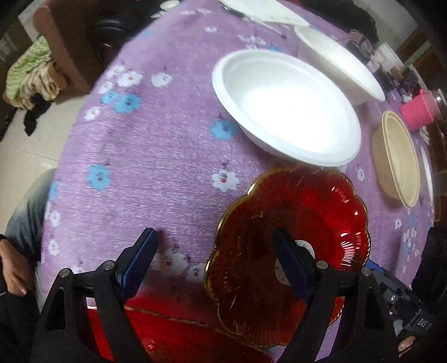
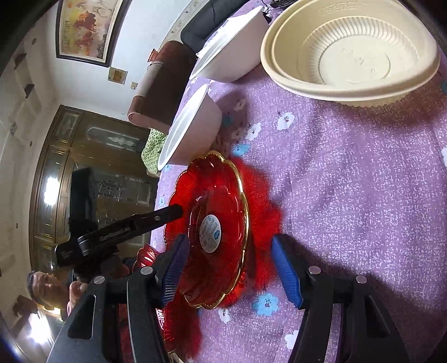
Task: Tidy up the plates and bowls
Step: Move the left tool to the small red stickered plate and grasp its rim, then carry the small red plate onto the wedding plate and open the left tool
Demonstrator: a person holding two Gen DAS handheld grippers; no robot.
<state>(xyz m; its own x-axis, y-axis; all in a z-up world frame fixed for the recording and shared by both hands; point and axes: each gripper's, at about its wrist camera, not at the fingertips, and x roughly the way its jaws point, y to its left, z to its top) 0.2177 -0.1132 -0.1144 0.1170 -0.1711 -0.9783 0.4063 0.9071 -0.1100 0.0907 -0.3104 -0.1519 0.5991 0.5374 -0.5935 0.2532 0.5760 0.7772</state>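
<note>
Both grippers wide, gripping nothing: left gripper straddling rim of red plate, right gripper around its near edge. Plate on purple cloth, beside white bowl. Probably pickup step; next: close on rim, lift level.

Left wrist view: flower-shaped glass plate lies on the tablecloth, nearest the camera. Second glass plate below-left of it, at the table's near edge, rims overlapping or close, can't tell which. Foam bowl just beyond the flower-shaped plate. Another foam bowl behind that, to the right. Ribbed plastic bowl right of the first foam bowl, apart from it. Small bucket behind the ribbed bowl at the table's far right. Flat plate at the far edge.

Right wrist view: same flower-shaped plate, ribbed bowl well beyond it, the two foam bowls off to the left.
</note>
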